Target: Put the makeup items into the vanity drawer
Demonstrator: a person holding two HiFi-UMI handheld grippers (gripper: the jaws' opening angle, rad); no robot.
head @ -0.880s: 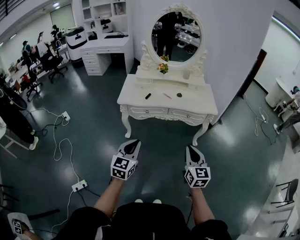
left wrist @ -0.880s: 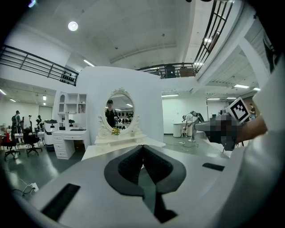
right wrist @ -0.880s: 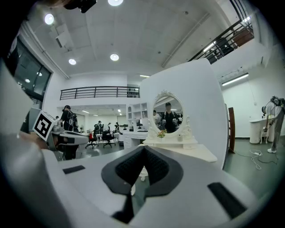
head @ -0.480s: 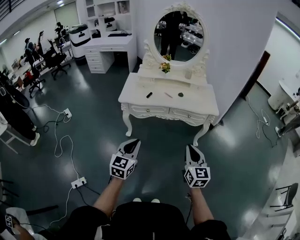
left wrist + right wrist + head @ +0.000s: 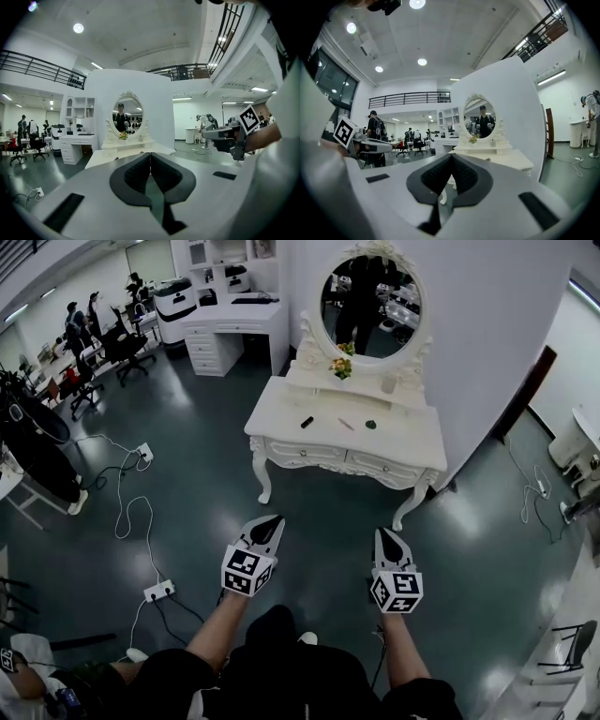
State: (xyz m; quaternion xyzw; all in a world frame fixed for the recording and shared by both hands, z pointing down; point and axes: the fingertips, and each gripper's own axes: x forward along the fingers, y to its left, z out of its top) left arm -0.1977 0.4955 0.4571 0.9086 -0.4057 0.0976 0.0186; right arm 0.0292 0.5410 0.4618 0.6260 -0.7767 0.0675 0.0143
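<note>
both jaw pairs pressed together, empty: left gripper [image 5: 270, 523], right gripper [image 5: 386, 536]. vanity [image 5: 277, 416] well ahead; black makeup tube [image 5: 307, 422] lies diagonal, nearer the left gripper.

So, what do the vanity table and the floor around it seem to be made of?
The vanity table looks like white-painted wood, or a moulded imitation: even satin white, with carved trim and curved legs. Which one, the pictures do not settle. The floor looks like a smooth coated hard surface, perhaps epoxy: dark green-grey, seamless, with soft light reflections.
</note>
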